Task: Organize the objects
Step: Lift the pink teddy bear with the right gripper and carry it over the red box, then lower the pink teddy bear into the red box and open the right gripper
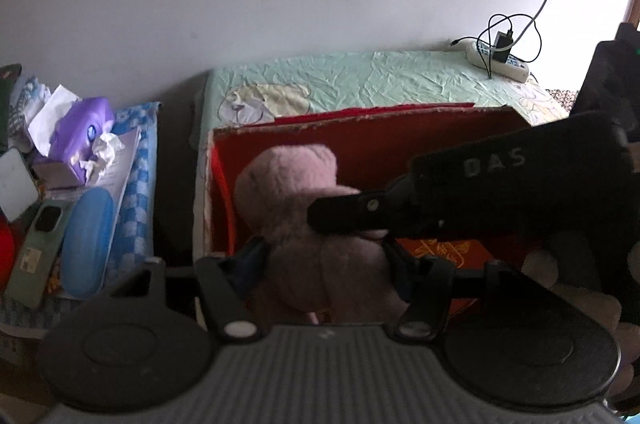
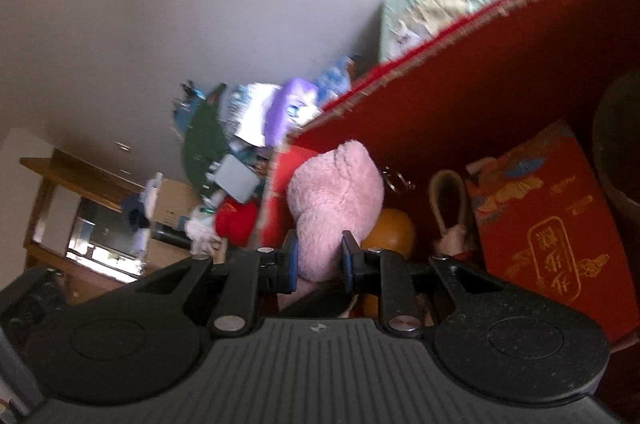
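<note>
A pink plush toy [image 1: 296, 208] hangs over the open red cardboard box [image 1: 360, 140]. My left gripper [image 1: 324, 260] is shut on the plush's lower part. My right gripper [image 2: 318, 258] is shut on the same pink plush toy [image 2: 336, 192] and reaches in from the right in the left wrist view, its black body [image 1: 500, 180] crossing over the box. In the right wrist view the red box [image 2: 460, 96] holds a red envelope with gold print [image 2: 544, 224], an orange ball [image 2: 394, 232] and a beige loop [image 2: 448, 196].
A bed with a mint sheet [image 1: 380, 80] lies behind the box, with a white power strip and charger [image 1: 500, 58] at its far right. Left of the box a cluttered surface holds a blue case [image 1: 84, 240], a green phone [image 1: 38, 252] and a purple tissue box [image 1: 80, 132].
</note>
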`<state>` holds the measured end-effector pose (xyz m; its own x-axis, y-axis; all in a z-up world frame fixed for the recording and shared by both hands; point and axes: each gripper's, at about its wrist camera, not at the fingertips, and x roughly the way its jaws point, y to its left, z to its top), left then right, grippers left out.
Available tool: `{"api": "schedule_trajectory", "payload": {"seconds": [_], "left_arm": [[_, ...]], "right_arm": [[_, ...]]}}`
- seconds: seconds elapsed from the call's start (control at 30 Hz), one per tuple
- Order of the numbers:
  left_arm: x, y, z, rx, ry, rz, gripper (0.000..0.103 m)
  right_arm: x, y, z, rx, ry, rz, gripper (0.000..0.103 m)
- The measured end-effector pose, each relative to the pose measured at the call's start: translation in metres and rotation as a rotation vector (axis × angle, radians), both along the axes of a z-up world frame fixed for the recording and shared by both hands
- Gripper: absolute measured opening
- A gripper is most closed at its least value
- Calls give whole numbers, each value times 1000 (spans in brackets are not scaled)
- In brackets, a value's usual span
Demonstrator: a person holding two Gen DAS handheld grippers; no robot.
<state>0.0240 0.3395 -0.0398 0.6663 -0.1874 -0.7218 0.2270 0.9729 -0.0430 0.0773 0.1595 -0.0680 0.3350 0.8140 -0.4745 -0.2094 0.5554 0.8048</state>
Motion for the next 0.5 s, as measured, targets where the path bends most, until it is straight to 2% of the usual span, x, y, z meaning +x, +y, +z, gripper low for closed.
{"api": "schedule_trajectory", "payload": {"seconds": [0.23, 0.37, 0.5], "left_arm": [[10, -1, -11, 12, 29, 4, 64], [10, -1, -15, 18, 36, 2, 65], [10, -7, -18, 60, 34, -1, 68]], "right_arm": [[6, 4, -7, -90, 52, 5, 26], [5, 6, -5, -122, 43, 15, 29], [4, 6, 0, -167, 17, 22, 33]]}}
